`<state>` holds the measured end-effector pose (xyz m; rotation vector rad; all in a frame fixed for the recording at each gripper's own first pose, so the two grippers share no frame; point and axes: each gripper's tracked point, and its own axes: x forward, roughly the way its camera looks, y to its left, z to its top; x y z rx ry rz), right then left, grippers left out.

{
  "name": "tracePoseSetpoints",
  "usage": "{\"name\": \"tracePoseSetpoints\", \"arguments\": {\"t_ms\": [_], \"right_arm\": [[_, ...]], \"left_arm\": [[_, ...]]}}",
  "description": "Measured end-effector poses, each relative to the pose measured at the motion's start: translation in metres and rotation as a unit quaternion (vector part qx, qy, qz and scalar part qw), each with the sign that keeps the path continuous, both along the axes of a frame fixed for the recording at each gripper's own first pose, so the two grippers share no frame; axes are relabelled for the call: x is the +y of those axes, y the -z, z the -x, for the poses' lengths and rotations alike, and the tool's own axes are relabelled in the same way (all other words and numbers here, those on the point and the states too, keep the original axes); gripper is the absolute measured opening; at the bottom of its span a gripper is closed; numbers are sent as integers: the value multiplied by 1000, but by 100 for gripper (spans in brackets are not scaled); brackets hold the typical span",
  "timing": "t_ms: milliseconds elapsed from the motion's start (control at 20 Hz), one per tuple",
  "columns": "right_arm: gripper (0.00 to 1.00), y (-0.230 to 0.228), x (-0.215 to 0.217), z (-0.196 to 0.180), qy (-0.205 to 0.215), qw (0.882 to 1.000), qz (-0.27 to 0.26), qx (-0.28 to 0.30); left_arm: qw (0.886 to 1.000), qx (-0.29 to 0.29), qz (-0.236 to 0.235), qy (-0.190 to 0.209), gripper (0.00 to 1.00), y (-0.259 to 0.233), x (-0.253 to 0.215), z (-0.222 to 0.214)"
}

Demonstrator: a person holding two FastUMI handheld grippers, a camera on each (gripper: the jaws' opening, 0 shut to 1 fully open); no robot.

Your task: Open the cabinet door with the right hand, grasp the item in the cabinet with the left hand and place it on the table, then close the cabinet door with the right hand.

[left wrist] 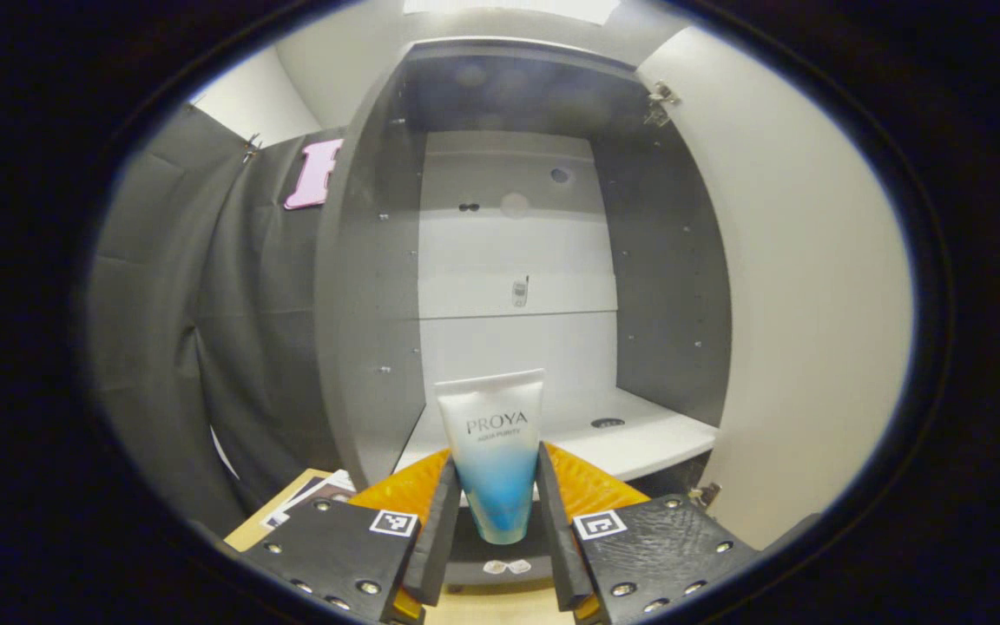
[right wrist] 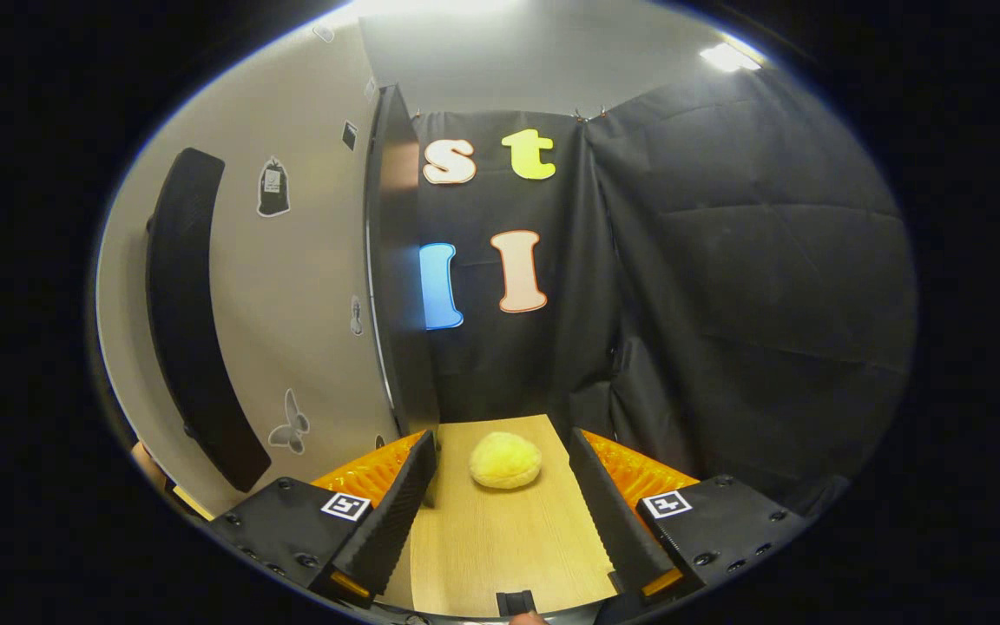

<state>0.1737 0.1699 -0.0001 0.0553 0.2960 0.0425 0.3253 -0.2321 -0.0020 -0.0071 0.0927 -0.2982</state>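
The left gripper clamps an upright tube in front of the open cabinet. The right gripper gapes wide over the table, near its door.

tube: white at the top, fading to blue lower down
cabinet: grey side walls, white back panel and shelf
cabinet door: beige, with a black handle
worktop: light wood grain
sponge: pale yellow
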Motion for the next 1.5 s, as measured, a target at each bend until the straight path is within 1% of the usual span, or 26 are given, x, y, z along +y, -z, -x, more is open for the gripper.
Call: {"name": "tracePoseSetpoints", "arguments": {"t_ms": [50, 200, 250, 350, 400, 450, 500, 600, 750, 800, 900, 1050, 1100, 1150, 1200, 1250, 1300, 1350, 1400, 1500], "right_arm": [[98, 0, 1, 0, -5, 1000, 1, -1], [98, -2, 4, 3, -19, 1000, -6, -8], [98, -2, 5, 5, -21, 1000, -11, -9], [98, -1, 6, 9, -24, 999, -23, -8], [98, -1, 5, 10, -24, 999, -29, -8], [98, 0, 4, 10, -23, 999, -33, -8], [98, 0, 3, 11, -20, 999, -37, -8], [98, -1, 3, 12, -16, 999, -44, -8], [98, -1, 5, 10, -15, 999, -50, -10], [98, 0, 6, 10, -13, 998, -53, -10], [98, 3, 7, 10, -10, 998, -61, -6], [98, 5, -2, 7, 5, 999, -52, -5], [98, 5, -6, 6, 12, 999, -49, -7], [98, 5, -9, 6, 17, 999, -48, -8], [98, 5, -14, 5, 23, 999, -46, -10], [98, 7, -17, 5, 26, 999, -44, -8], [98, 9, -20, 4, 29, 999, -41, -4], [98, 11, -20, 4, 31, 999, -38, 0], [98, 12, -21, 3, 31, 999, -34, 3], [98, 15, -20, 3, 28, 999, -22, 9]], "left_arm": [[1000, -2, -1, -3, 47, 2, 2, 1], [1000, 14, 14, -10, 47, 10, 4, 14], [1000, 19, 18, -13, 50, 12, 4, 18], [999, 26, 17, -21, 48, 19, 8, 25], [999, 29, 16, -24, 51, 22, 10, 27], [999, 33, 16, -26, 51, 27, 12, 30], [999, 38, 16, -27, 54, 31, 14, 35], [998, 48, 13, -28, 54, 40, 17, 43], [998, 62, 2, -24, 51, 54, 20, 52], [997, 68, 2, -24, 47, 59, 21, 57], [996, 83, 1, -25, 48, 69, 22, 64], [994, 102, -3, -33, 48, 82, 25, 70], [994, 108, -5, -33, 51, 86, 25, 73], [993, 111, -8, -35, 51, 89, 26, 75], [993, 116, -10, -36, 48, 94, 27, 77], [992, 122, -13, -38, 51, 97, 28, 77], [991, 126, -14, -41, 51, 101, 29, 78], [990, 130, -13, -44, 48, 102, 30, 77], [990, 133, -11, -46, 51, 104, 30, 78], [989, 141, -6, -53, 51, 107, 31, 78]]}}
